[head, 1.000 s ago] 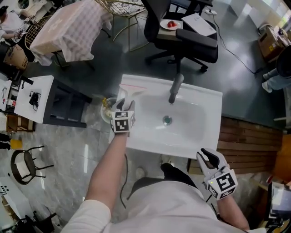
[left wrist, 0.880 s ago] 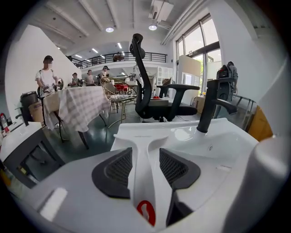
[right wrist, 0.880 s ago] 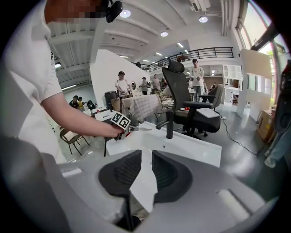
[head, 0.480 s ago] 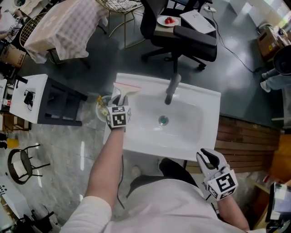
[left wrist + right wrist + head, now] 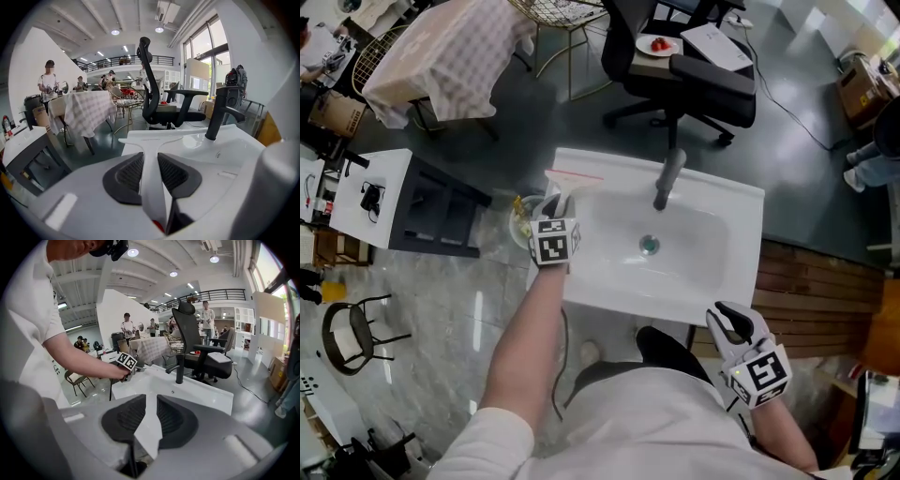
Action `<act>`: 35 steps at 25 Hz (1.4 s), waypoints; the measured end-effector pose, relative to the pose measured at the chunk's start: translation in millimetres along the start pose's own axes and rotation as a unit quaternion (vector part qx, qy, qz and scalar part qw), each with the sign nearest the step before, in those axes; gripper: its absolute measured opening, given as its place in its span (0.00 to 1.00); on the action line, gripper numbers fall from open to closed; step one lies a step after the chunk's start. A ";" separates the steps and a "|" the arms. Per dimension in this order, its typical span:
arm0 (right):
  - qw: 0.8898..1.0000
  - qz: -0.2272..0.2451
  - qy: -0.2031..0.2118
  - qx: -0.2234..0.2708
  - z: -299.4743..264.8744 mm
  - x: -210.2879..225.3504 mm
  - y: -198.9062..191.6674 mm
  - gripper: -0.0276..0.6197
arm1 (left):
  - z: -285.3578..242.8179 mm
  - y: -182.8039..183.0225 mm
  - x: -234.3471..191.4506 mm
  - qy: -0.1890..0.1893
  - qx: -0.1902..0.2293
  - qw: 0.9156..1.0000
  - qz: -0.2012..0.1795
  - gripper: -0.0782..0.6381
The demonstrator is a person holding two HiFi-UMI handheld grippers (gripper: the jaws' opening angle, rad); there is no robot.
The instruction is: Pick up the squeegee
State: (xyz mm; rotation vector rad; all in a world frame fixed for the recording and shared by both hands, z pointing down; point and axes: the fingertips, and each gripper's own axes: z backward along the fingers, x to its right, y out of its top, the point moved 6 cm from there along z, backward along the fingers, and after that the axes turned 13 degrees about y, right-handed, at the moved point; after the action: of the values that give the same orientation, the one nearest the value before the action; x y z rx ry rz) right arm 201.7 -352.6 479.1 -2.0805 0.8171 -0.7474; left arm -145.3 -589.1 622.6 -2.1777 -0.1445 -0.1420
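A white squeegee with a red-edged blade lies on the back left rim of the white sink. Its handle points toward me. My left gripper sits over that handle. In the left gripper view the handle fills the gap between the black pads, with the T-shaped blade ahead of them. The jaws have just been closing, and the pads press on the handle from both sides. My right gripper hovers off the sink's front right corner. Its jaws stand slightly apart with nothing between them.
A dark faucet rises at the back of the basin, right of the squeegee. A small bowl sits just left of the sink. An office chair, a table under a checked cloth and a white cabinet stand beyond.
The left gripper's jaws have drawn in around the squeegee handle. Both hands stay where they were; only the head view has shifted a little.
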 end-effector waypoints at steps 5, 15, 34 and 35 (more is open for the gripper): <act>1.000 0.008 0.011 0.009 -9.8 -21.6 1.7 0.14 | 28.3 7.8 -6.4 -0.008 0.018 1.000 0.002 0.25; 0.999 0.026 0.021 0.022 -21.9 -80.3 6.2 0.14 | 112.6 10.1 -31.3 -0.022 0.044 0.999 0.022 0.25; 0.995 0.073 0.019 0.059 -37.3 -214.1 21.4 0.14 | 329.8 -33.7 -103.3 -0.081 0.102 0.991 0.035 0.25; 0.995 0.074 0.018 0.061 -38.3 -221.1 21.4 0.13 | 340.7 -37.1 -107.4 -0.084 0.105 0.990 0.034 0.25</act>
State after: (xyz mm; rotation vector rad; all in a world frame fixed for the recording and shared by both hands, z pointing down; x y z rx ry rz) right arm 29.9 -214.9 430.7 -1.8805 0.9108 -0.7369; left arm -240.7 -294.2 441.1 -1.9804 -0.1718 0.0927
